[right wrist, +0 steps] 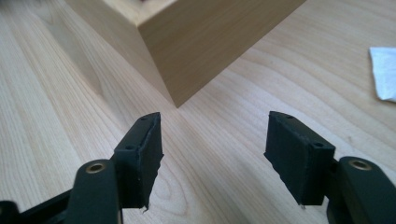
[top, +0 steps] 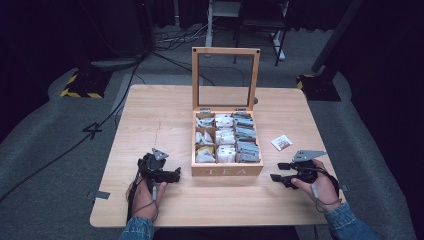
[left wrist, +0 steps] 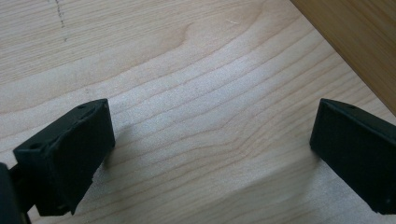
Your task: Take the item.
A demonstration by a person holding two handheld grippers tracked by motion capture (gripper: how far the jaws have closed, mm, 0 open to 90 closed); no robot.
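Observation:
A wooden tea box marked TEA stands open mid-table, lid upright, its compartments holding several tea bags. One loose tea bag lies on the table to the box's right; its white edge appears in the right gripper view. My left gripper rests on the table left of the box, jaws wide apart with bare wood between them. My right gripper sits low at the box's right front corner, open, nothing between its jaws.
The light wooden table has free room on its left half and along the front edge. Beyond it, cables, black stands with yellow-striped bases and chair legs sit on the grey floor.

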